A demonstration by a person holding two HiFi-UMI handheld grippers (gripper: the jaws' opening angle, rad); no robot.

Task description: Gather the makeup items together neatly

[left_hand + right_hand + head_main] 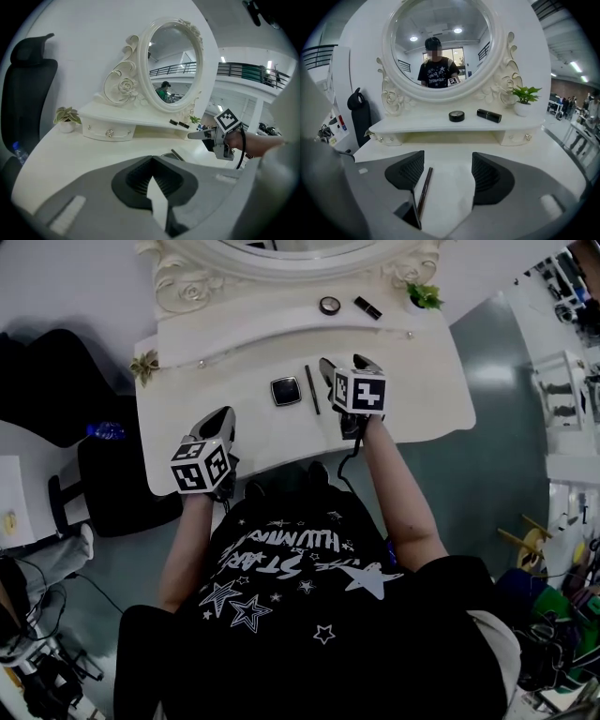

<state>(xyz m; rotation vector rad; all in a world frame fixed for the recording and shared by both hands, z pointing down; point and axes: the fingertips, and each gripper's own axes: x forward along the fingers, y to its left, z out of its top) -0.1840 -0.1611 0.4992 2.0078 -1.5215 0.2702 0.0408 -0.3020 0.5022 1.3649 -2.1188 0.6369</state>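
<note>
Left gripper (151, 161) clenched on nothing, over the table's (173, 409) front left. Right gripper (447, 164) released, jaws wide. The pencil (424, 185) lies flat below them by the left pad, near the square compact (286, 391). Risk: a nudge probably rolls the pencil. Round compact (456, 116) and lipstick (489, 115) are still on the far shelf (417, 125), so reaching over could scatter the near pair.

Person wears a black short-sleeved T-shirt (309, 634) with white stars and white lettering printed across the chest. The left claw (221, 416) and right claw (345, 363) have grey bodies and dark ribbed pads (490, 176). Each is topped by a white cube (360, 391) with black square markers. A black cable (349, 457) runs off the right claw's back end.
</note>
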